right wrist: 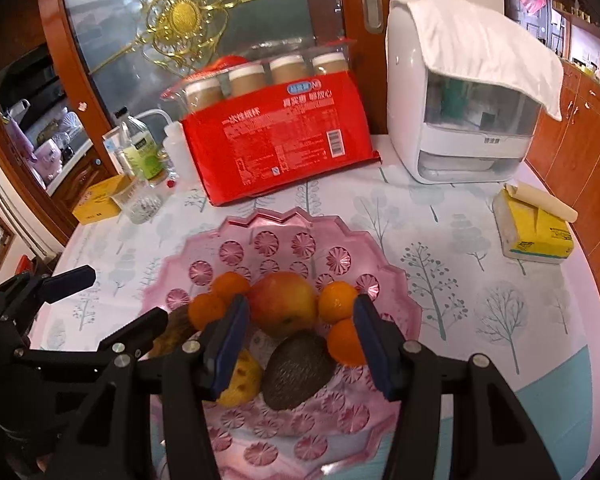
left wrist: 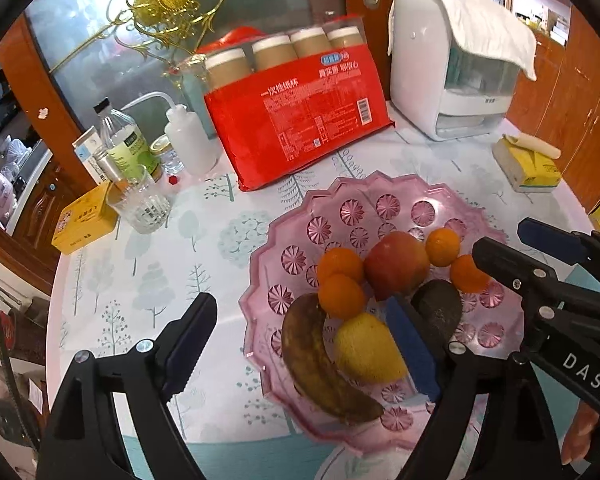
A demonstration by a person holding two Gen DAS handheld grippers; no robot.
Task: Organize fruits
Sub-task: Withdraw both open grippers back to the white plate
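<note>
A pink glass fruit bowl (left wrist: 380,192) (right wrist: 283,220) holds a red apple (left wrist: 396,264) (right wrist: 283,304), several oranges (left wrist: 342,296) (right wrist: 338,302), a dark avocado (left wrist: 440,308) (right wrist: 295,368), a lemon (left wrist: 368,348) (right wrist: 243,380) and a browned banana (left wrist: 316,360). My left gripper (left wrist: 300,328) is open and empty over the bowl's left side. My right gripper (right wrist: 300,336) is open and empty, with the avocado and apple between its fingers; it also shows in the left wrist view (left wrist: 512,252).
A red pack of paper cups (left wrist: 300,112) (right wrist: 279,136) stands behind the bowl. A white appliance (left wrist: 452,68) (right wrist: 460,100) is at back right, a yellow tissue pack (left wrist: 528,164) (right wrist: 536,228) at right. Bottles, a glass (left wrist: 139,204) and a yellow tin (left wrist: 83,224) stand at left.
</note>
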